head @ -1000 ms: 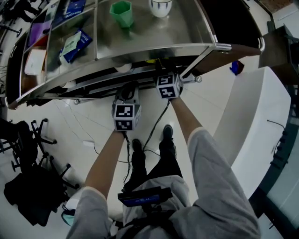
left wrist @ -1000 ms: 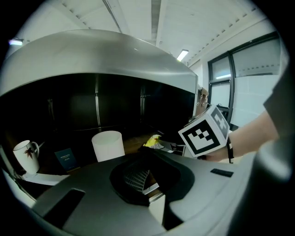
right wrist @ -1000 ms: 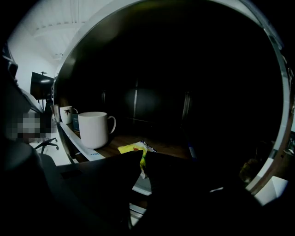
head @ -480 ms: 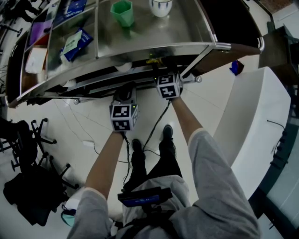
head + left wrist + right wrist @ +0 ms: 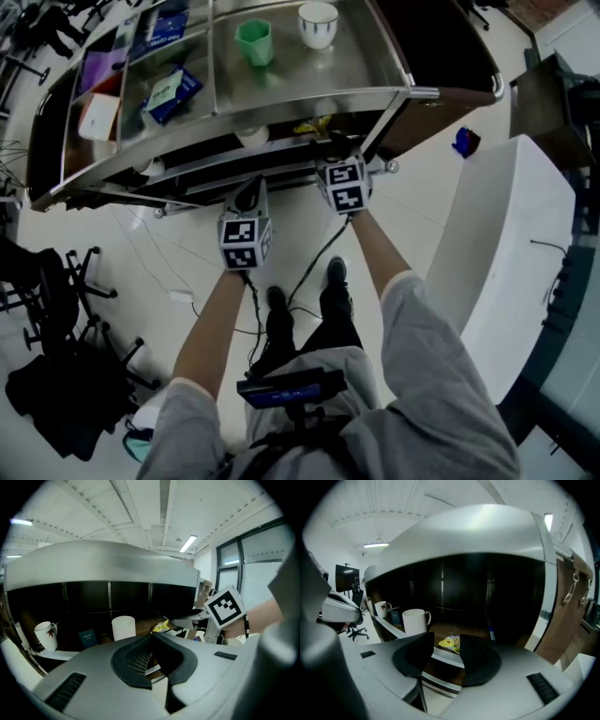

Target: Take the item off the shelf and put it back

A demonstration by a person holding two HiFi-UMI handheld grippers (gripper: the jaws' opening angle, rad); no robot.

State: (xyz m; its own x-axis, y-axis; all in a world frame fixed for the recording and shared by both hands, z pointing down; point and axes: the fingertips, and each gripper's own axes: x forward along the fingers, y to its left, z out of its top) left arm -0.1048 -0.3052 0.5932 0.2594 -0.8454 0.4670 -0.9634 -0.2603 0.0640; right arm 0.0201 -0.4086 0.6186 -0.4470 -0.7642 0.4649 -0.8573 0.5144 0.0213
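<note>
Our right gripper (image 5: 446,645) had its jaws apart and empty in front of the lower shelf (image 5: 474,631), where the yellow packet (image 5: 313,125) lay just beyond them, its print too small to read; our left gripper (image 5: 152,644) was closed on nothing

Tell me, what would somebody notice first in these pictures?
Probably the big curved shiny metal shelf top at the top of the head view, with a green plastic cup and a white round cup on it. Below, the left tool and right tool point at the lower wooden shelf, where a yellow snack packet lies beyond the right tool's open jaws.
</note>
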